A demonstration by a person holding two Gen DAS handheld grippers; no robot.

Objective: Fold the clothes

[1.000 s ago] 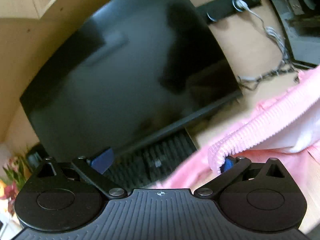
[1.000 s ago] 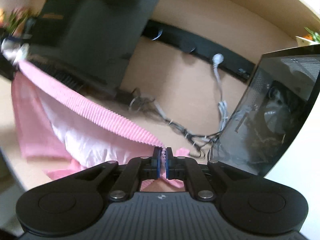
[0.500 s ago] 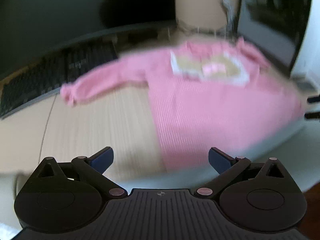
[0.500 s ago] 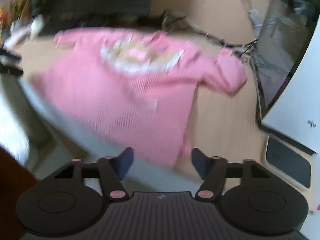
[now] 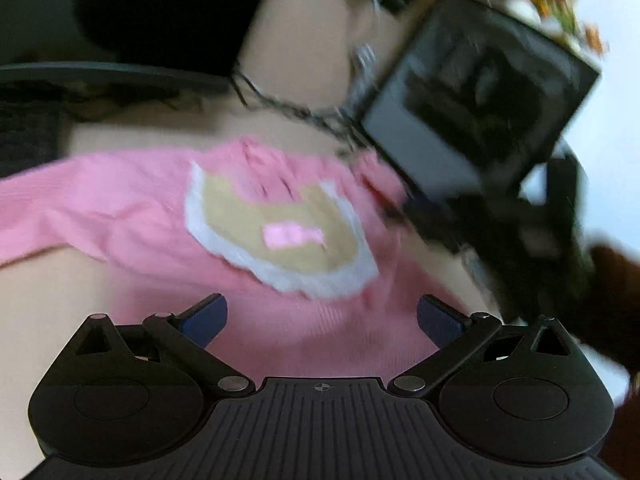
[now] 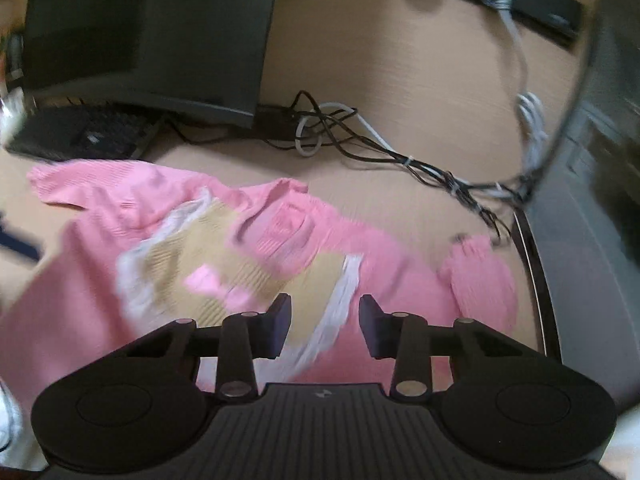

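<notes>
A pink sweater lies spread flat on the wooden desk, front up, with a tan patch edged in white on its chest. In the right wrist view the same sweater fills the lower middle, one sleeve reaching left and the other cuff at the right. My left gripper hovers open over the sweater's lower body, nothing between its fingers. My right gripper is open above the chest patch, holding nothing. Both views are blurred by motion.
A dark monitor and a keyboard stand behind the sweater. Tangled cables run along the back of the desk. A computer case stands at the right, close to the right cuff. The other gripper's dark body shows at right.
Both grippers let go of the sweater's ribbed hem and opened. The sweater dropped flat onto the desk. Both grippers have since moved forward over it toward the chest.
</notes>
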